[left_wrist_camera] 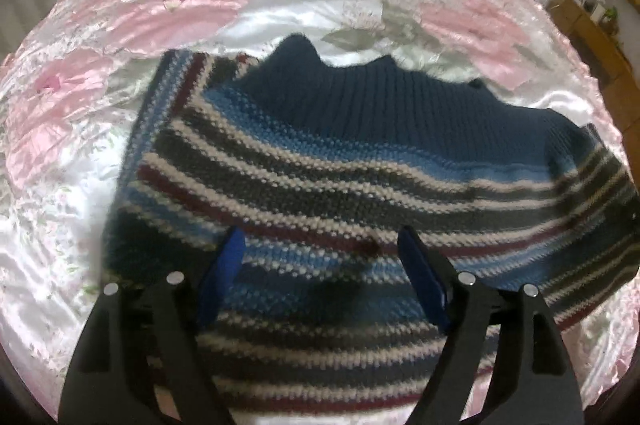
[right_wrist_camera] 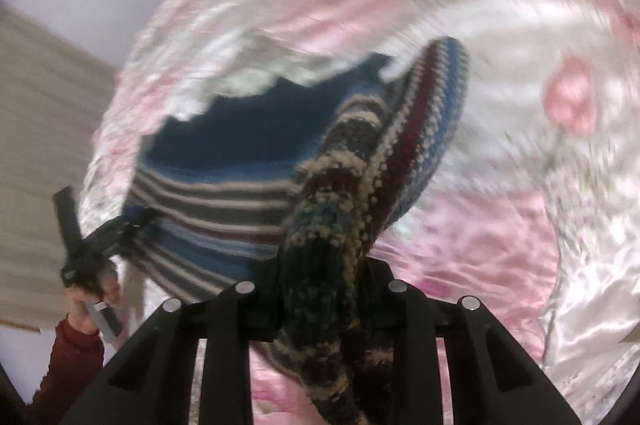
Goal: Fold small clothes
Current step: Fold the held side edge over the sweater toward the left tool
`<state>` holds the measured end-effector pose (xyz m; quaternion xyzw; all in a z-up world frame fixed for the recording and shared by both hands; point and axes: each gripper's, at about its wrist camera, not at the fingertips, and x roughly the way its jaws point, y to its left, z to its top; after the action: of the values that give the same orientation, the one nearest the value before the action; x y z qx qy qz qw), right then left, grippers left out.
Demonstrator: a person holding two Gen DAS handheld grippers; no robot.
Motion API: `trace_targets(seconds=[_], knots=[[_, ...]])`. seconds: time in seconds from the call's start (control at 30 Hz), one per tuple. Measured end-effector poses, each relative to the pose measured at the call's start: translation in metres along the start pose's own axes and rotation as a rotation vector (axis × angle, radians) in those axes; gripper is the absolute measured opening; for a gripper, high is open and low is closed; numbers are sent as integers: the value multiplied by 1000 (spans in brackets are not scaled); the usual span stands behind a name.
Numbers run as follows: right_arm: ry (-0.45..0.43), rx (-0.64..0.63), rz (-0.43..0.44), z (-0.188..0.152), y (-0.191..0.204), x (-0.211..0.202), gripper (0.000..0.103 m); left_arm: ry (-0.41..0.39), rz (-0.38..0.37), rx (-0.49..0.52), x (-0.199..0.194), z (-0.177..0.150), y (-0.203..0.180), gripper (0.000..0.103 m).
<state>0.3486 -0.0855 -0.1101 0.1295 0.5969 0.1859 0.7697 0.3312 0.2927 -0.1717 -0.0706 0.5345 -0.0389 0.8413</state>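
1. Striped knit sweater (left_wrist_camera: pixel 344 185) lies on a bed under a satin floral bedspread (left_wrist_camera: pixel 168 17), pink and white, much creased. The navy ribbed band is at the far edge from the left wrist view; the stripes run grey, cream, blue and maroon.

2. Left gripper (left_wrist_camera: pixel 320 277): blue-padded fingers (left_wrist_camera: pixel 226 265) stand apart over the body of the sweater, nothing between them. I cannot tell whether the tips touch the knit or hover just above it.

3. Right gripper (right_wrist_camera: pixel 320 301): jaws together, clamped on a bunched end of the sweater, most likely a sleeve or side edge. The knit rises out of the jaws and arches up and across toward the garment's middle.

4. The right wrist view is smeared with motion blur, so that part of the fabric looks airborne, not settled.

5. At the left edge of the same view, a hand (right_wrist_camera: pixel 90 295) in a dark red sleeve (right_wrist_camera: pixel 64 365) grips the handle of the other gripper, beside the sweater's near edge.

6. Step in hand, as I judge it: folding one side of the sweater inward over the body. Early in the fold; the garment is otherwise spread wide.

7. Next move calls for laying the held end flat on the body and releasing without dragging it. The left gripper could pin the body, since satin underneath will likely let the knit slide.
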Motion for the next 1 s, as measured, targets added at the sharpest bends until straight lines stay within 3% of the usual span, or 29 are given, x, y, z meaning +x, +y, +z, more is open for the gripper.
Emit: trace_targets(seconds=[0.23,0.37,0.6,0.67,0.7,0.87,1.0], knots=[[16,-186,-43,19,99,7,28,-30,7,-13,-29,-4,25,79],[57,-241,-80,21,131,32,28,-46,23,-21,-37,-6,38,79],[155,-315,-120,9,156,89,33,-54,31,-12,-40,-6,42,79],[184,-311,-82,4,162,95,50,-55,34,-6,-39,-5,40,79],[194,-309,-48,2,165,96,51,-54,34,-5,-39,-5,38,79],[184,-314,62,-3,175,72,53,-42,5,-6,-37,-4,31,79],[123,-308,27,0,163,40,57,-32,-61,-19,-37,-2,19,79]])
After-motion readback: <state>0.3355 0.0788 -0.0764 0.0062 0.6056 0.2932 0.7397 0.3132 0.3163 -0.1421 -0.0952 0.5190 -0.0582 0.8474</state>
